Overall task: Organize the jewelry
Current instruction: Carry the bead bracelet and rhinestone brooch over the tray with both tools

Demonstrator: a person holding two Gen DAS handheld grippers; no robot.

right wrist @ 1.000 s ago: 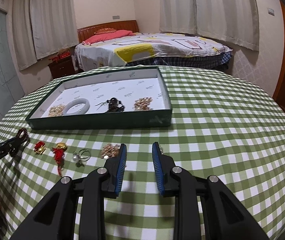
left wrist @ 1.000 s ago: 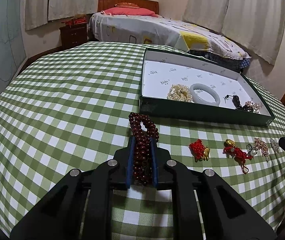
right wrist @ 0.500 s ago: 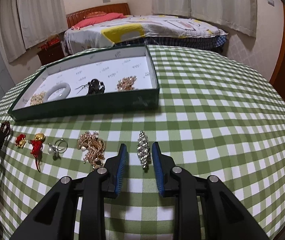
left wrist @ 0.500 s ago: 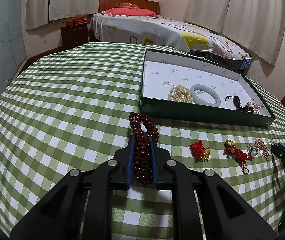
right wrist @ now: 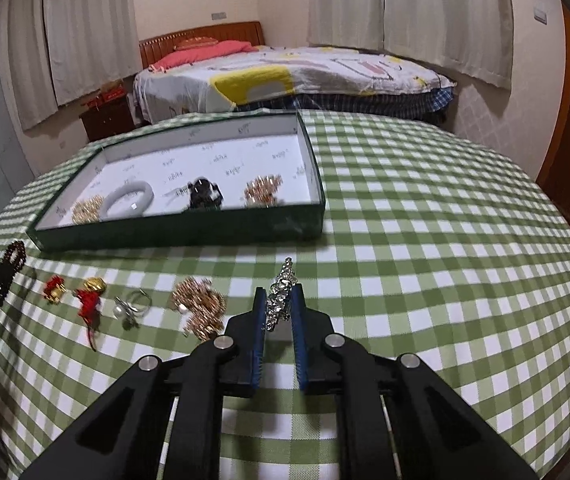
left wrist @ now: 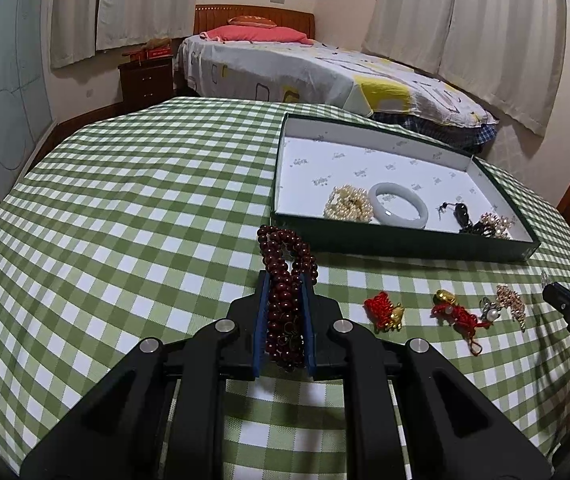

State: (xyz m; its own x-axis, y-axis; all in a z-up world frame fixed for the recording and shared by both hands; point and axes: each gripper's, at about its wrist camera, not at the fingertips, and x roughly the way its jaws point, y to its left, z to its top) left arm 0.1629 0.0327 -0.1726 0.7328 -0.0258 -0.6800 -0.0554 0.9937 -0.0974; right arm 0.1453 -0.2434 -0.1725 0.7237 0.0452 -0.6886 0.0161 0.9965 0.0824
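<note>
The bench [left wrist: 133, 208], under a green checked cloth, fills the lower half of both views, and the green tray [right wrist: 181, 236] sits at centre left of the right wrist view, already holding a pale bangle [right wrist: 127, 200], a pearl cluster [left wrist: 348, 202] and a few smaller pieces. In front of the tray, a row of loose items remains on the cloth: a gold chain heap [right wrist: 199, 306], a pearl ring [right wrist: 131, 306] and two red knotted charms [right wrist: 89, 300]. The left gripper [left wrist: 283, 312] has its fingers clamped on the dark red bead bracelet [left wrist: 285, 264], whose loop hangs forward beyond the tips at centre frame. The right gripper [right wrist: 278, 312] has just been closing, and its fingers now pinch the rhinestone clip [right wrist: 279, 300] at lower centre. We judge that both pieces are ready to lift. We advise raising each one straight up clear of the cloth before crossing the tray wall, then releasing over bare white lining, apart from the pieces already there, so that beads and chains do not tangle.
</note>
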